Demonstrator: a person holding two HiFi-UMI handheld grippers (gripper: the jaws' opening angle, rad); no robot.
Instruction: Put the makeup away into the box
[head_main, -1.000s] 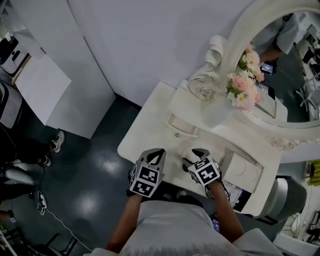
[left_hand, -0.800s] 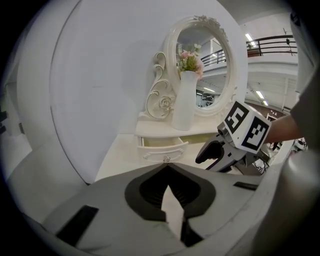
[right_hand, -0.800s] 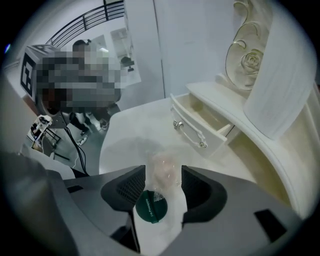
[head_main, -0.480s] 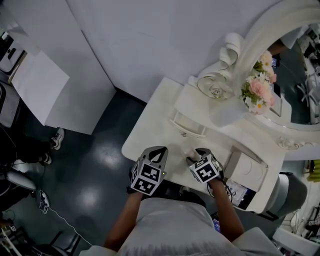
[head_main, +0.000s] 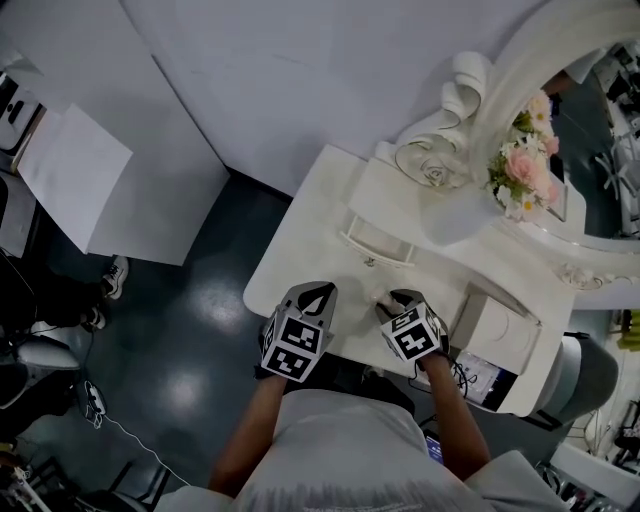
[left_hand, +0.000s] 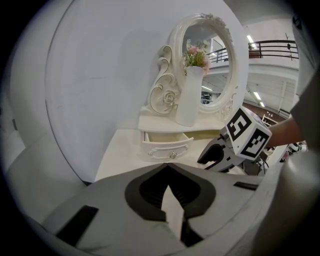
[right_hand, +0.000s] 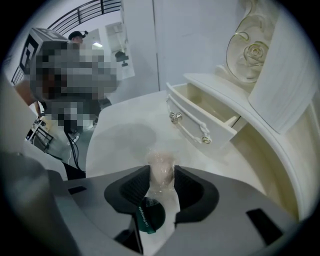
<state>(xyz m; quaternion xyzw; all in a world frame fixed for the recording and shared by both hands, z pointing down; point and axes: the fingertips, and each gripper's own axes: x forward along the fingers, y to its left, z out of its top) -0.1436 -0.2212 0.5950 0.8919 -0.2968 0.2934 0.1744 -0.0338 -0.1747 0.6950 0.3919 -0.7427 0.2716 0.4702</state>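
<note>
Cream vanity surface (right_hand: 125, 135): our right tool (right_hand: 162, 171), jaws just closed in, clamps the pale pink plastic makeup tube with green cap (right_hand: 161, 186) on it; left tool (left_hand: 167, 172) jaws together, empty. We expect the slick tube could slip when lifted.

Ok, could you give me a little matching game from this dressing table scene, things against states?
1 left gripper
2 right gripper
3 drawer
4 flowers

A in the vase
B pulled open
C shut, empty
D shut on the pale tube

Pairs: 1-C, 2-D, 3-B, 4-A. The right jaws have just been closing onto the tube.
</note>
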